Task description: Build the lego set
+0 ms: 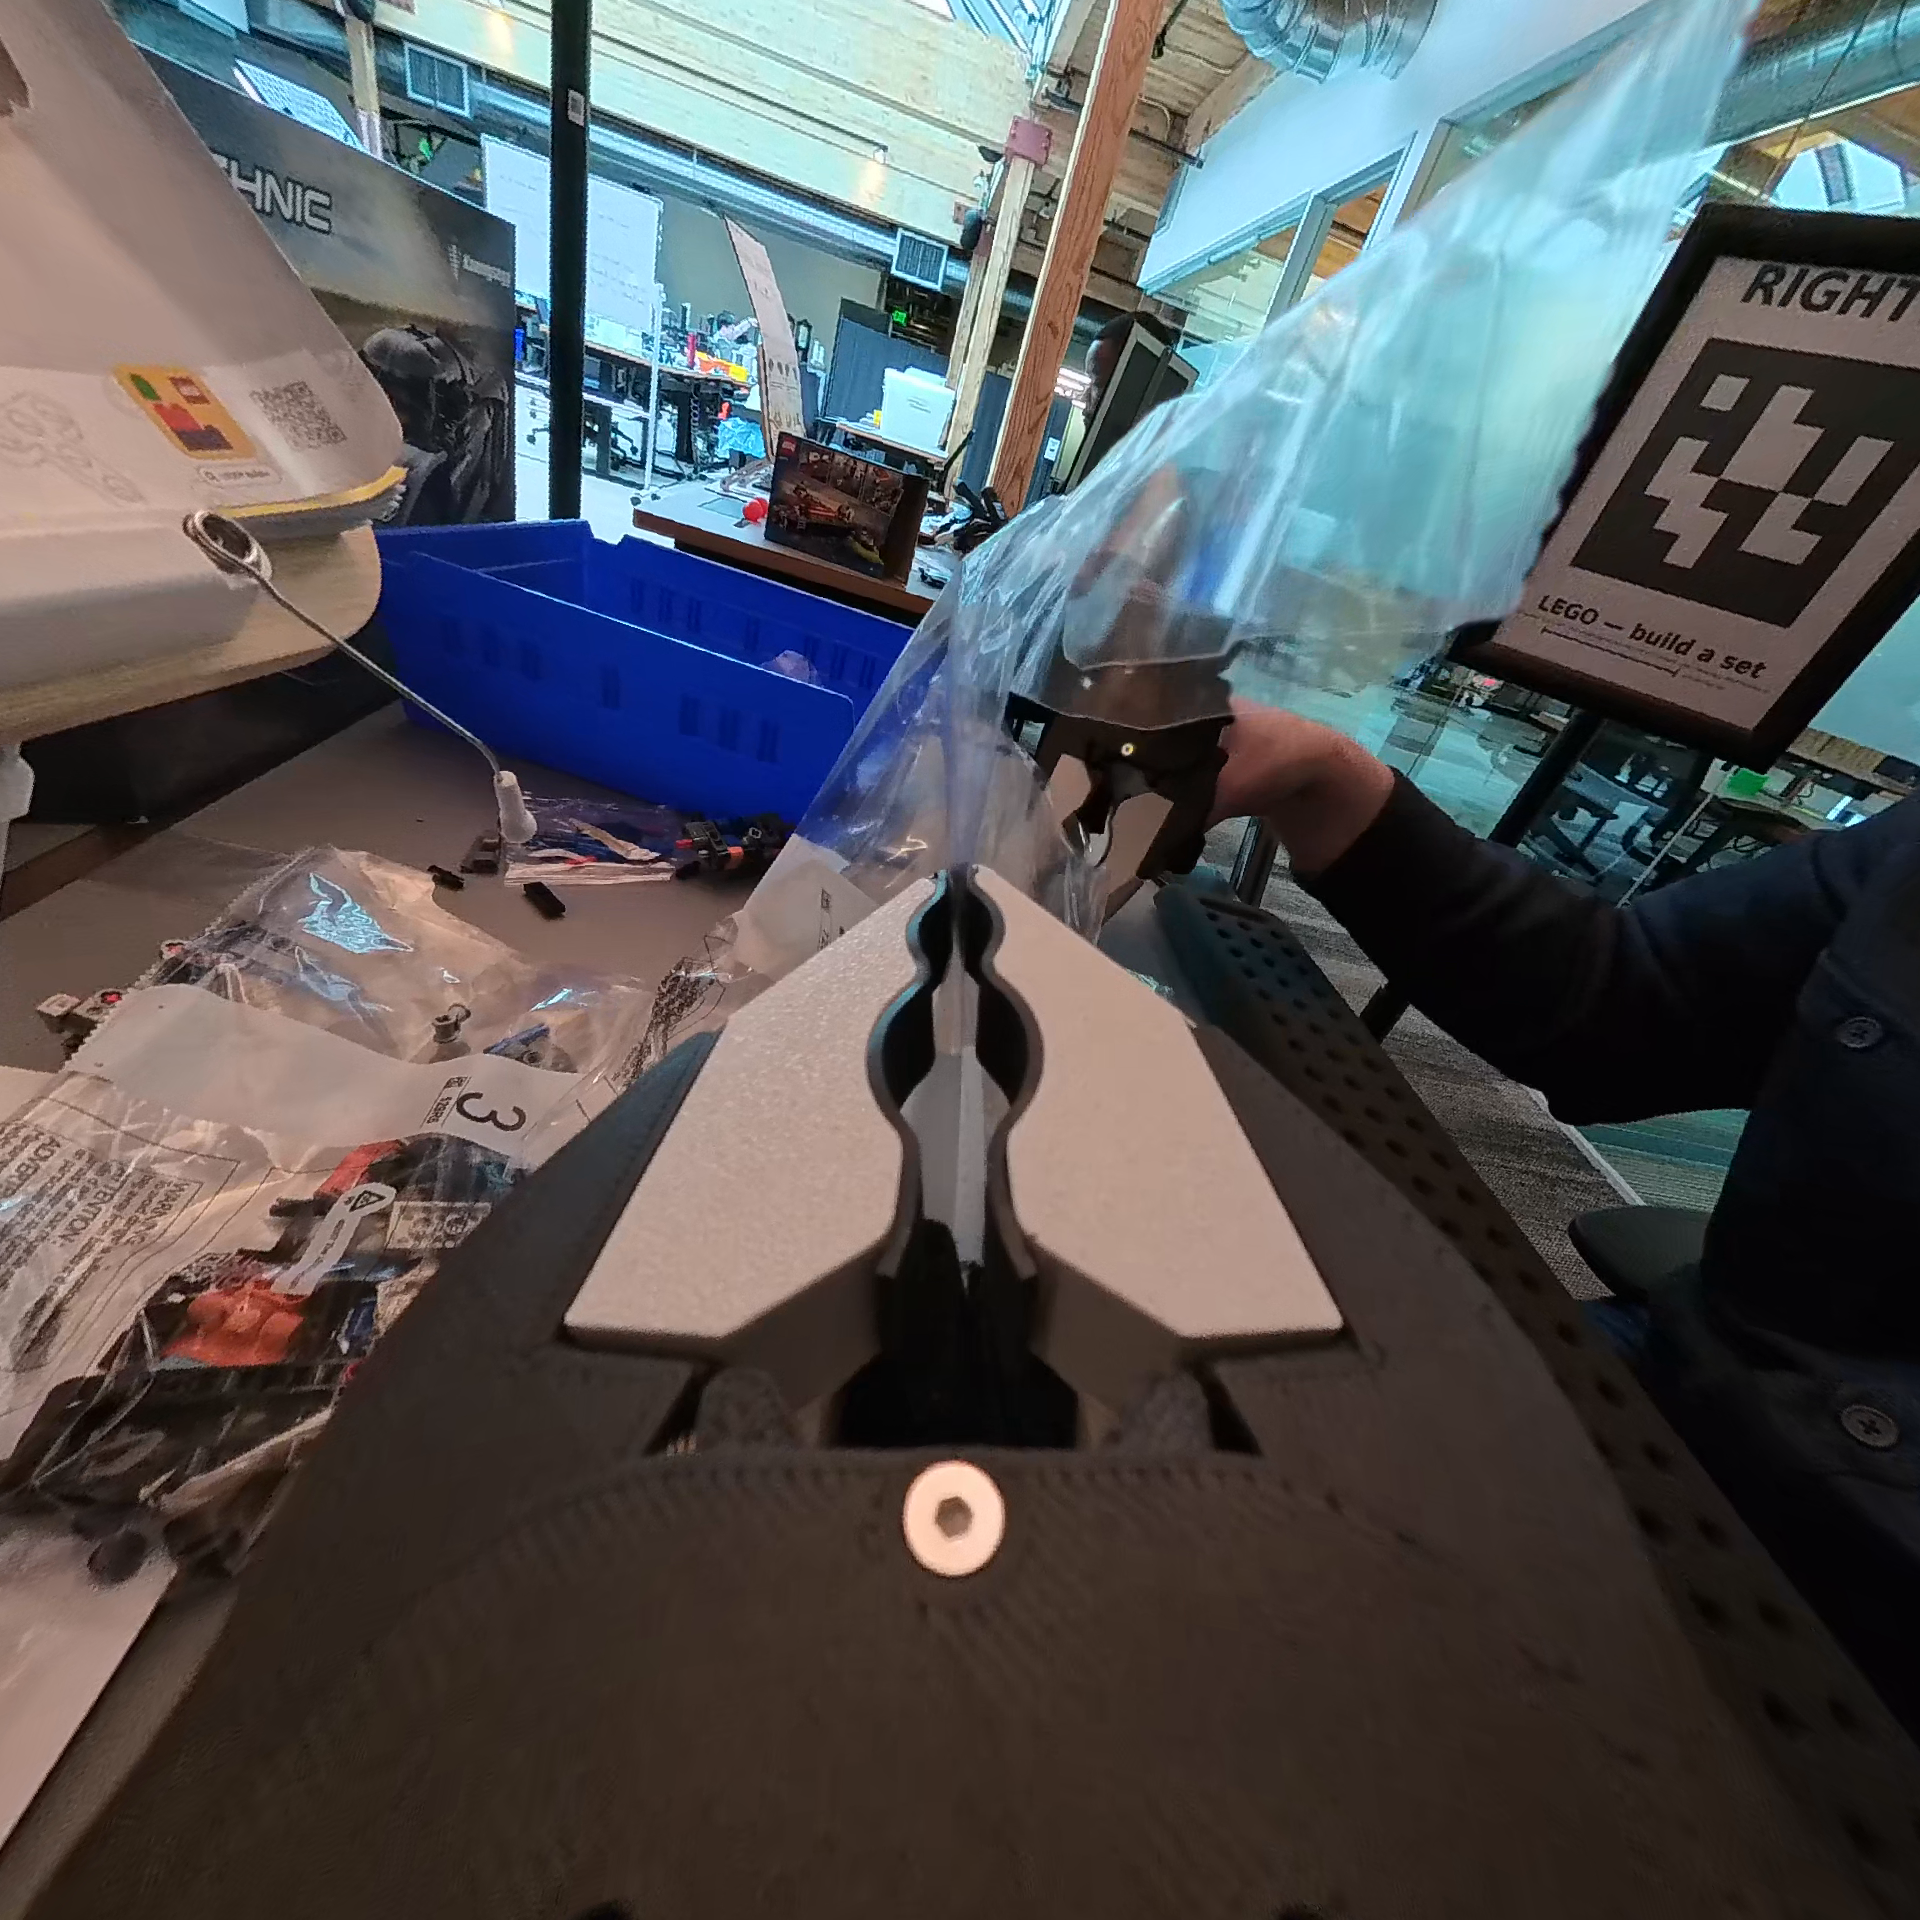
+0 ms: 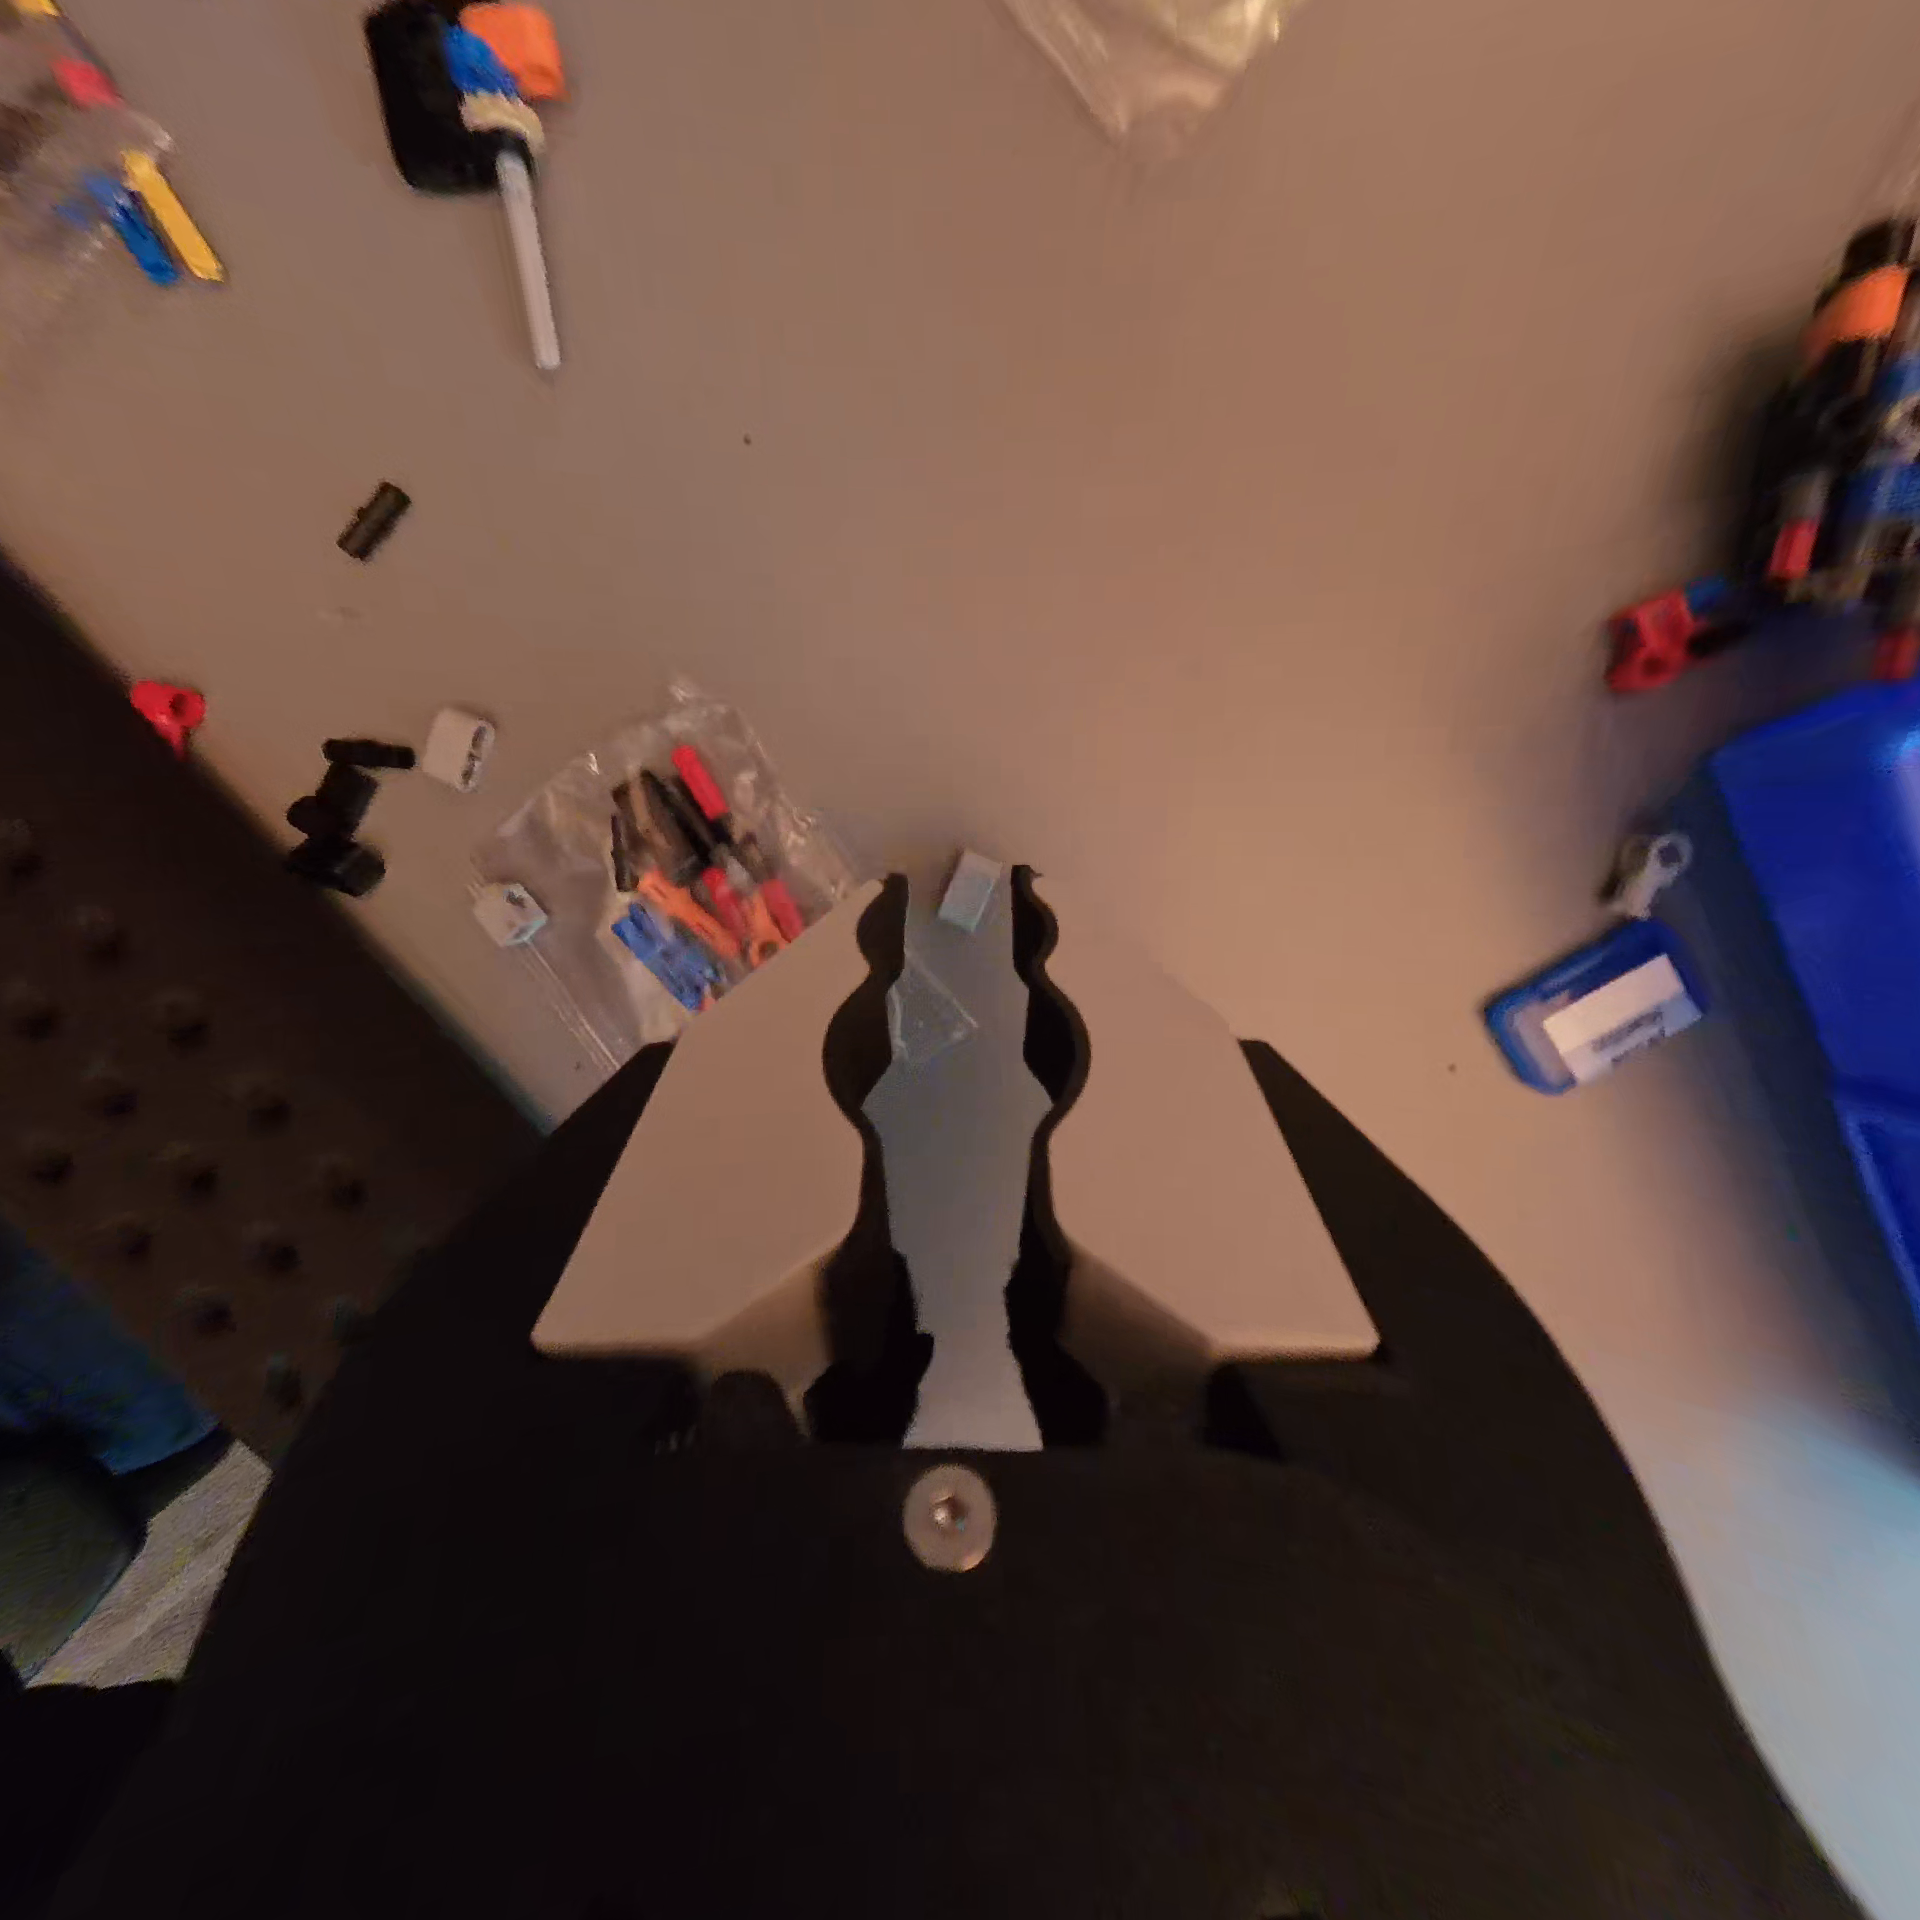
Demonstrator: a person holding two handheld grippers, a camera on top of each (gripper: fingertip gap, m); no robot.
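Blue bin (image 2: 1829,935) & lego assembly (image 2: 1860,436) cut off at right edge, blurred; bag (image 1: 1351,416) veils right gripper (image 1: 1127,821).

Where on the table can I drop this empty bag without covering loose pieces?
Bare grey tabletop is free in the middle, bordered by the white-shafted black tool at the top left and the blue plastic bin at the right. It is crowded near the small clear bag of coloured pins and the scattered black pieces.
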